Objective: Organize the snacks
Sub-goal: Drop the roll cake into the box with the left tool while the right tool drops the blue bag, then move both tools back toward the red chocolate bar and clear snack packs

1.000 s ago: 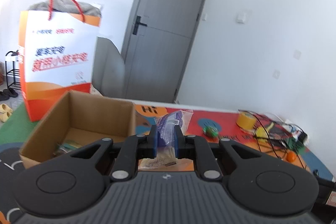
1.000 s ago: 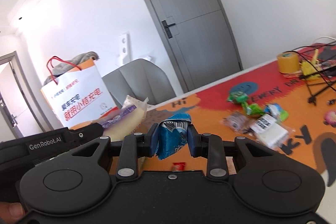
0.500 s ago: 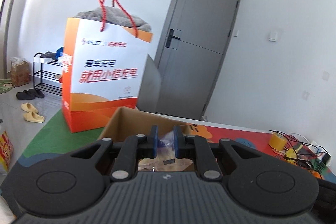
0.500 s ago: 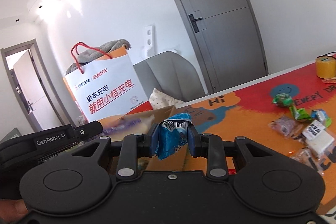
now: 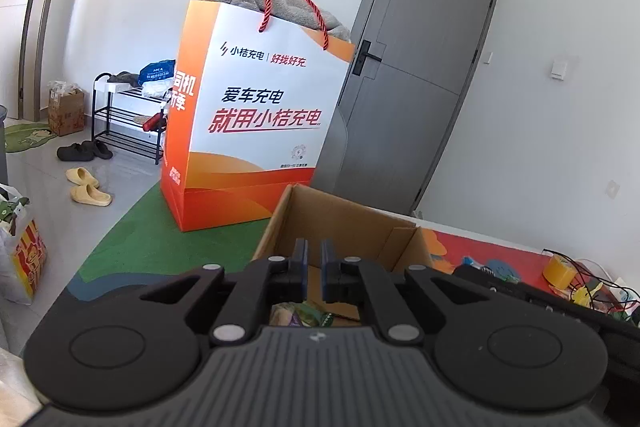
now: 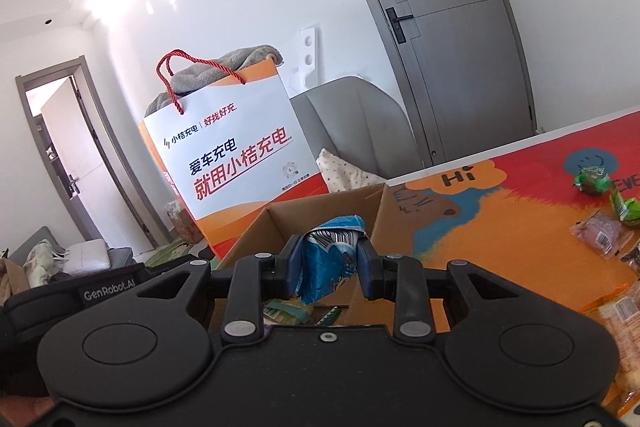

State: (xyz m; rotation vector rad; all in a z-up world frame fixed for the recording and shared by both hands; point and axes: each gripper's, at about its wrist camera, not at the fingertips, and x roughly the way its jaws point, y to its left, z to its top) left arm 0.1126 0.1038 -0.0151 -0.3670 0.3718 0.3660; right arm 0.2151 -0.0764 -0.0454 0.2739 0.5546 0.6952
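An open cardboard box (image 5: pixel 340 223) stands on the colourful mat; it also shows in the right wrist view (image 6: pixel 320 211). My left gripper (image 5: pixel 313 269) hovers over the box with its jaws close together and nothing between them. Several snack packets (image 5: pixel 300 315) lie on the box floor below it. My right gripper (image 6: pixel 330 261) is shut on a blue snack packet (image 6: pixel 328 259) and holds it over the box opening. More snacks lie on the mat at right: green packets (image 6: pixel 592 179) and a purple packet (image 6: pixel 600 237).
A tall orange and white paper bag (image 5: pixel 256 115) with red rope handles stands just behind the box. A grey chair (image 6: pixel 352 123) and a grey door (image 6: pixel 448 27) are beyond. A yellow tape roll (image 5: pixel 560 269) and cables lie far right on the mat.
My left gripper swung left over the box and the purple packet it held is gone from its jaws. My right gripper carried the blue packet left to above the box.
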